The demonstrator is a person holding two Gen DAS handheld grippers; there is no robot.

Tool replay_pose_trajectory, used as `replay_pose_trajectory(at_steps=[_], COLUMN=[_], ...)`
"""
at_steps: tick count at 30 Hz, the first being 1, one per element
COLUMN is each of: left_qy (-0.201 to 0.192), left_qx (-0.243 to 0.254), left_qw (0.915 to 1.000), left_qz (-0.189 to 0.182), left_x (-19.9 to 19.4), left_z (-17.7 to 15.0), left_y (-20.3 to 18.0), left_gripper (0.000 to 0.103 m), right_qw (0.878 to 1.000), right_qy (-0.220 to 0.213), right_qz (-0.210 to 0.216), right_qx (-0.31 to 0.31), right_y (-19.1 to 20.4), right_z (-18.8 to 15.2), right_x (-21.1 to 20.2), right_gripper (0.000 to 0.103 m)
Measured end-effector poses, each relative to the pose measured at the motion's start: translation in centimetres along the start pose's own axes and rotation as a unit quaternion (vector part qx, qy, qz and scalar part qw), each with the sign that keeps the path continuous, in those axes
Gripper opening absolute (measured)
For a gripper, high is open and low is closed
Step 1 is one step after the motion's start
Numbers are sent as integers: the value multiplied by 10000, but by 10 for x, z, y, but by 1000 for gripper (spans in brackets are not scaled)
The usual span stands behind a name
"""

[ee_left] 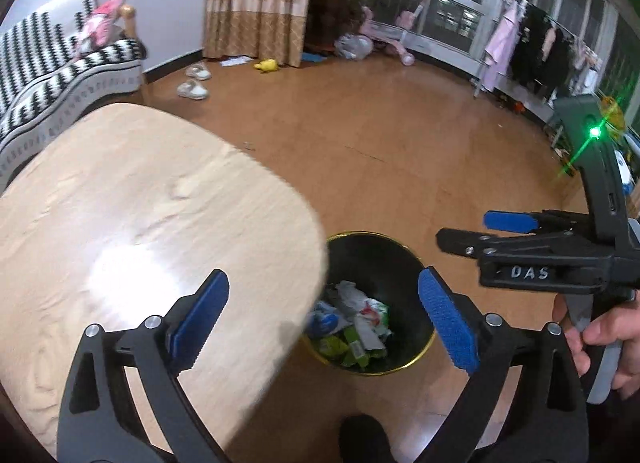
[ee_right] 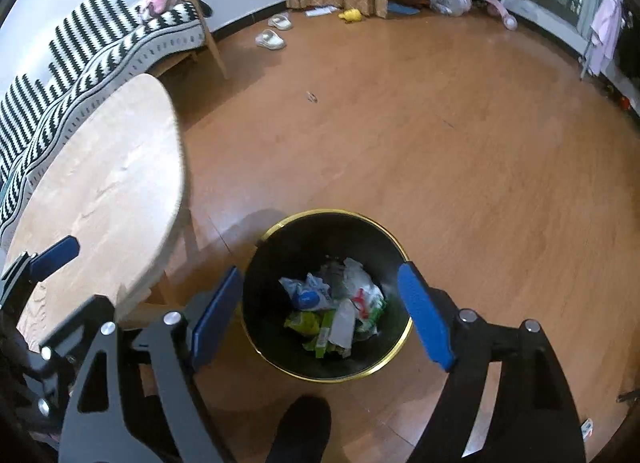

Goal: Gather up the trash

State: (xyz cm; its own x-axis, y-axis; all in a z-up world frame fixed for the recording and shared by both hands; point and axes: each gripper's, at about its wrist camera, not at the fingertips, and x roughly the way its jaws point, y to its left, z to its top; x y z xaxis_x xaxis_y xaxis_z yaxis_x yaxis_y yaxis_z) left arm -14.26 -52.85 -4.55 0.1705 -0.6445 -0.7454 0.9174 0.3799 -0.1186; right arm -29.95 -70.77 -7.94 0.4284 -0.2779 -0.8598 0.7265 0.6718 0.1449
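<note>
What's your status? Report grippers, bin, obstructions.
Left gripper open, empty. Right gripper open, empty, over bin. Wrappers inside. Table beside bin.

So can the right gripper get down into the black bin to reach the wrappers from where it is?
Probably yes. The right gripper hangs open above the bin, whose mouth is uncovered, with the wrappers lying loose inside. The table stands off to one side, clear of that path.
</note>
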Motion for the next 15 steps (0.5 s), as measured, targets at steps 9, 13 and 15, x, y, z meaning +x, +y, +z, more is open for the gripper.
replay_pose_trajectory(at_steps=[9,13,15], left_qy=[-283,-383,-452], left_qx=[-871,-1302,-1517], left_qw=[9871,9721,9643], left_qz=[1310,1915,2122], left_x=[-77,-122,-149], left_z=[-29,-50,-64], left_y=[115,169,196], left_gripper=[96,96,96], right_qw=[9939,9847,9796], right_qy=[-506,-577,-617], right_qz=[484,820,969], right_qx=[-857,-1428,-1651], right_y=[118,202,238], right_z=[22,23,19], right_x=[-13,-12,-12], right_gripper=[89,90,91])
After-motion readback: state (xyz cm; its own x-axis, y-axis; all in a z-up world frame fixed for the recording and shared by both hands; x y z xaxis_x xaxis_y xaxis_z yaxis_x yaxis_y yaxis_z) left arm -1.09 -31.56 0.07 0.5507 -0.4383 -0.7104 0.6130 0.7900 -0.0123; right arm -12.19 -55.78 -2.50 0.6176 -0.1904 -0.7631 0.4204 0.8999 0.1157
